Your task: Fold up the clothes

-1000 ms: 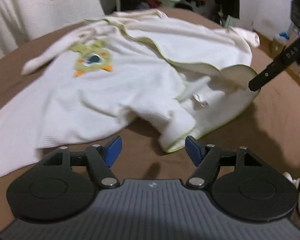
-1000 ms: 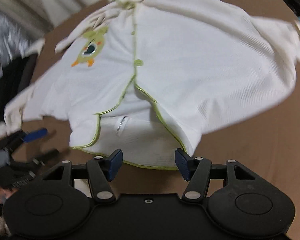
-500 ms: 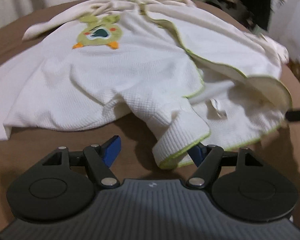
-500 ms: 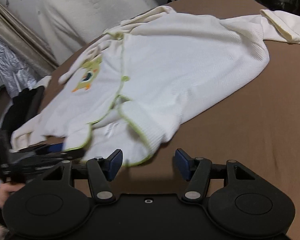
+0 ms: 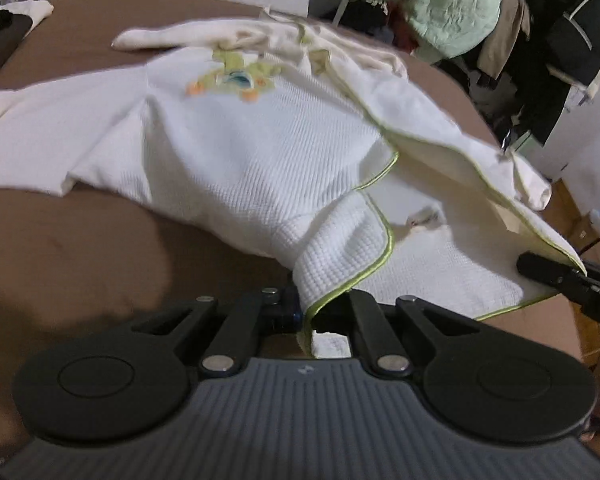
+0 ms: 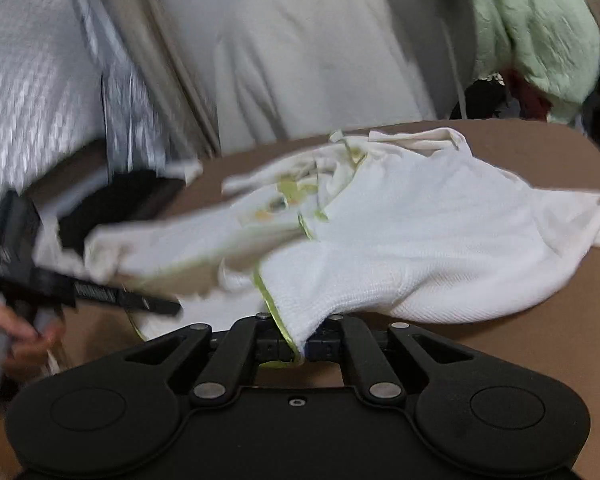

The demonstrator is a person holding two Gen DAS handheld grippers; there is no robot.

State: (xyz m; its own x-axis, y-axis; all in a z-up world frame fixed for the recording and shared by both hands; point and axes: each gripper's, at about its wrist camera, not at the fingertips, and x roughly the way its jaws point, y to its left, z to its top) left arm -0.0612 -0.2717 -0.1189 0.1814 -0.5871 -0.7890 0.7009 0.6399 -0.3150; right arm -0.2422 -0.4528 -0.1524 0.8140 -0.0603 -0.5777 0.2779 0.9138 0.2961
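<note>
Hand-held grippers (image 5: pixel 308 314) (image 6: pixel 296 346), seemingly gripping cardigan (image 5: pixel 260 168).

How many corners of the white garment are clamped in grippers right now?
2. The left gripper is shut on the green-trimmed hem corner of the white garment on one front panel; the right gripper is shut on the other panel's hem corner. No further grip shows.
</note>
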